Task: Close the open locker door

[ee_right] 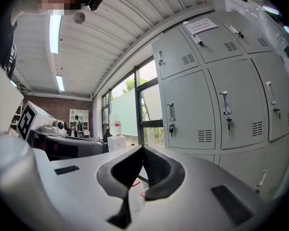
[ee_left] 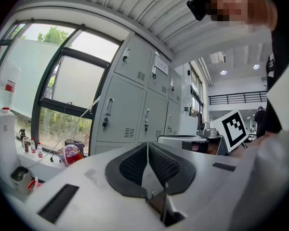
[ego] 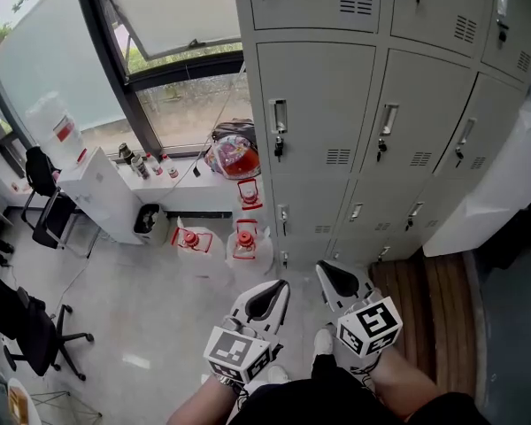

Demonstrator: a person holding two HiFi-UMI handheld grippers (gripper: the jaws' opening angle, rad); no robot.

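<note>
holding both grippers low in front of me, i see them pointing toward the lockers (ego: 354,140). the left gripper (ee_left: 147,148) has its jaws together, the ribbed black pads (ee_left: 134,166) meeting at the tips with nothing between them. the right gripper (ee_right: 142,149) is the same, jaws pressed together and empty. each carries its marker cube, the left cube (ego: 234,351) and the right cube (ego: 372,326) sitting just above my forearms in the head view.

beyond the tips, the grey lockers stand apart from both grippers. every door i can see face-on lies flush with its handle and key in place. a pale slab (ego: 500,184) juts out in front of the bank at the right edge of the head view; it could be the open locker door, but i cannot tell for sure.

on the floor at the foot of the lockers' left end stand two clear water jugs (ego: 245,246) with red caps. a red bag (ego: 233,156) rests on the window sill behind them, and a white water dispenser (ego: 97,189) stands further left under the window (ego: 177,16). a black office chair (ego: 35,326) sits near the floor's left edge.
</note>
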